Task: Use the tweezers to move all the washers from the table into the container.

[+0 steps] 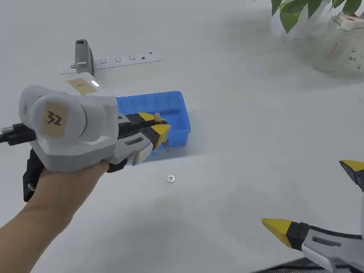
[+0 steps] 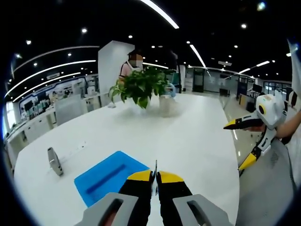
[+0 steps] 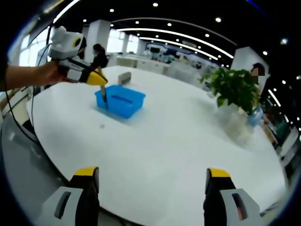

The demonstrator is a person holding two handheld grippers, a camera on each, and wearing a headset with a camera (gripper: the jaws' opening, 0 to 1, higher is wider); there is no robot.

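A small metal washer [image 1: 171,179] lies on the white table, just in front of the blue container [image 1: 170,111]. My left gripper [image 1: 161,126] hovers at the container's near side, shut on thin tweezers [image 1: 165,143] whose tips point down beside the container's front wall. In the left gripper view the jaws [image 2: 156,176] are pressed together on the tweezers [image 2: 155,165], with the container [image 2: 108,181] below left. My right gripper [image 1: 315,196] stands open and holds nothing at the lower right. The right gripper view shows the container [image 3: 120,100] and the washer [image 3: 102,126] far ahead.
A power strip with a plugged adapter [image 1: 83,55] lies behind the container. A potted plant [image 1: 301,11] and a clear jar [image 1: 344,40] stand at the far right. A person [image 2: 133,63] stands beyond the table. Bare tabletop lies between the two grippers.
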